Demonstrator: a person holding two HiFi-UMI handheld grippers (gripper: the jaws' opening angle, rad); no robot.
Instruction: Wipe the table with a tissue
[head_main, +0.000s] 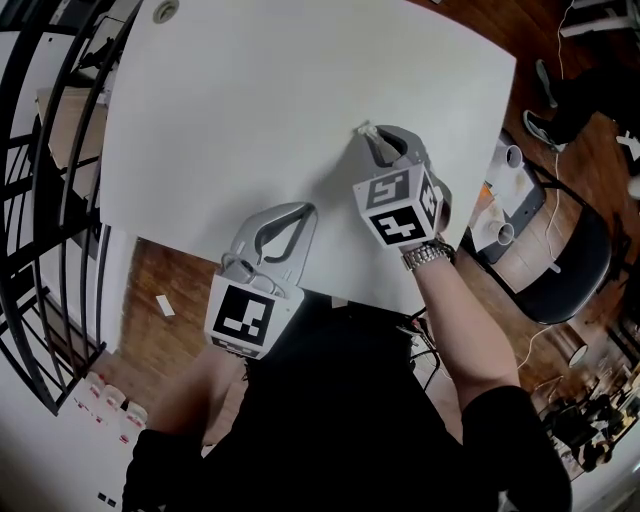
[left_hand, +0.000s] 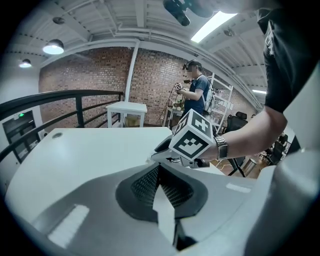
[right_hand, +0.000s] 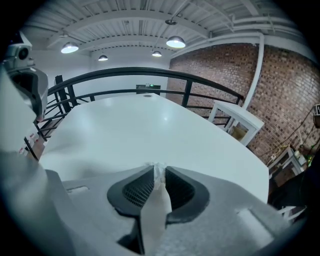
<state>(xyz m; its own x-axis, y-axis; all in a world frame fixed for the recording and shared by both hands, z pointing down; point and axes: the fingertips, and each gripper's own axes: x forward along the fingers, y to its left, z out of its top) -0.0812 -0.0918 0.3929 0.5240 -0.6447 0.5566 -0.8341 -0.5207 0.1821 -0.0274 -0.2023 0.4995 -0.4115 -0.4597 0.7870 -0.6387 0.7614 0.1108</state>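
Observation:
The white table (head_main: 250, 100) fills the upper head view. My right gripper (head_main: 370, 133) rests low over its right part, shut on a small white tissue (head_main: 362, 128) that pokes out at the fingertips. In the right gripper view the tissue (right_hand: 159, 172) is pinched between the dark pads, with the table (right_hand: 150, 125) spreading out beyond. My left gripper (head_main: 304, 209) sits near the table's front edge, shut, with nothing held. In the left gripper view its jaws (left_hand: 159, 167) meet at the tip, and the right gripper (left_hand: 154, 156) with its marker cube is just ahead on the table (left_hand: 75, 150).
A black railing (head_main: 40, 200) runs along the table's left side. A dark chair (head_main: 570, 270) and clutter stand on the wood floor to the right. A round grommet (head_main: 165, 10) sits at the far left corner. A person (left_hand: 197, 95) stands beyond a small white table (left_hand: 127, 112).

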